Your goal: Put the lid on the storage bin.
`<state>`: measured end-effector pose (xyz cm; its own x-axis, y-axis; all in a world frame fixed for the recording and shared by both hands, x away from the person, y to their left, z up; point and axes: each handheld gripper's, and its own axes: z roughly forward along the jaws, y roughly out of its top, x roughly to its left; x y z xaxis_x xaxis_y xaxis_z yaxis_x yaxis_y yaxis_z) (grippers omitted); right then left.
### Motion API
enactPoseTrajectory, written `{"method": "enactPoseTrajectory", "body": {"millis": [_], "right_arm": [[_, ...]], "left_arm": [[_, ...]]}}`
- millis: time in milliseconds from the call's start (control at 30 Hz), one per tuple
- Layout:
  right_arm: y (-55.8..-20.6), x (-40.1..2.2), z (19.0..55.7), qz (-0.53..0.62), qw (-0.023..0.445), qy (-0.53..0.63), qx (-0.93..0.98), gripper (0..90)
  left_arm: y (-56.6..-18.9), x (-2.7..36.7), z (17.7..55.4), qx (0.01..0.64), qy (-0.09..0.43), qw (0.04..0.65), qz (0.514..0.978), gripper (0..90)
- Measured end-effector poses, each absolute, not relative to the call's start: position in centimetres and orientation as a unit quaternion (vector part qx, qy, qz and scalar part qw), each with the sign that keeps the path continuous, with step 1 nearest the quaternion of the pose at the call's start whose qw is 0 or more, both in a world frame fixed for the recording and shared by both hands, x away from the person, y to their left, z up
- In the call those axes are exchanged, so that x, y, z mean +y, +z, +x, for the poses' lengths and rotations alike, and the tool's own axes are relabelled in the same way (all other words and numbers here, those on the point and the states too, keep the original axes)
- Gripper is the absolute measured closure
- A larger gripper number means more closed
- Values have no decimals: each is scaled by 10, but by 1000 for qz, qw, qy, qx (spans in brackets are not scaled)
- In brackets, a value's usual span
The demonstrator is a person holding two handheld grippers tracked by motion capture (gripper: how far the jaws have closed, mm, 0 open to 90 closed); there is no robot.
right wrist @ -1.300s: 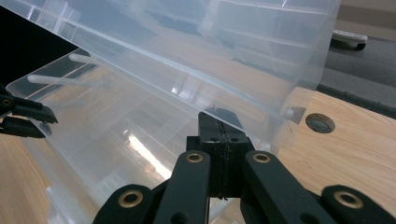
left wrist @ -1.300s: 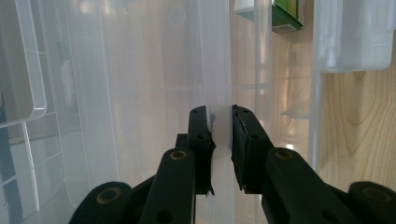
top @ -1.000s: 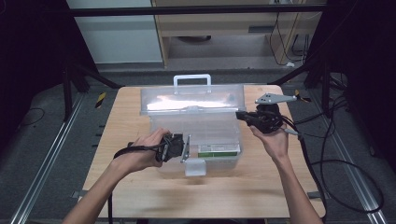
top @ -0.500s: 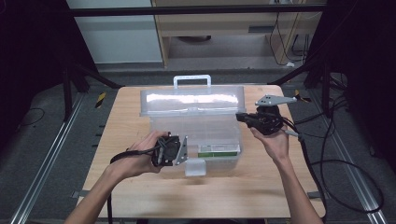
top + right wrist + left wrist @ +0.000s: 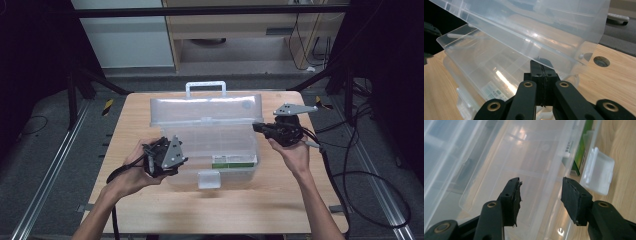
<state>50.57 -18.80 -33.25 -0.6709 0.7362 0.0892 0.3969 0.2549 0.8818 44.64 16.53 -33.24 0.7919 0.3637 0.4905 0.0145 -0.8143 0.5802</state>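
on the left of the high view, the left gripper sits in the person's left hand just beside the near left corner of the clear plastic storage box, which stands in the middle of the wooden table. its jaws have just been opening and now stand apart with nothing pressed between them; in the left gripper view the box's front wall runs up between the pads. the box's white front latch hangs open, and a green label shows inside. the lid is raised, its handle at the far side. at the box's right end, the right gripper in the right hand has its jaws pressed together at the lid's lower right corner.
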Motion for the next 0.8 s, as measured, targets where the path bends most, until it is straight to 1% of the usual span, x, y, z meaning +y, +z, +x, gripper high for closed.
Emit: {"method": "enactPoseTrajectory", "body": {"millis": [167,300,600,800], "right_arm": [[-333,-188,505,366,173,488,773,900],[-333,-188,505,365,175,488,773,900],[-334,-189,504,364,176,487,774,900],[-334,-189,502,364,177,487,774,900]], "left_arm": [[-331,181,449,154,310,324,880,498],[-329,193,451,188,318,355,859,523],[-332,214,453,260,324,390,822,592],[-337,225,454,292,324,415,798,622]]}}
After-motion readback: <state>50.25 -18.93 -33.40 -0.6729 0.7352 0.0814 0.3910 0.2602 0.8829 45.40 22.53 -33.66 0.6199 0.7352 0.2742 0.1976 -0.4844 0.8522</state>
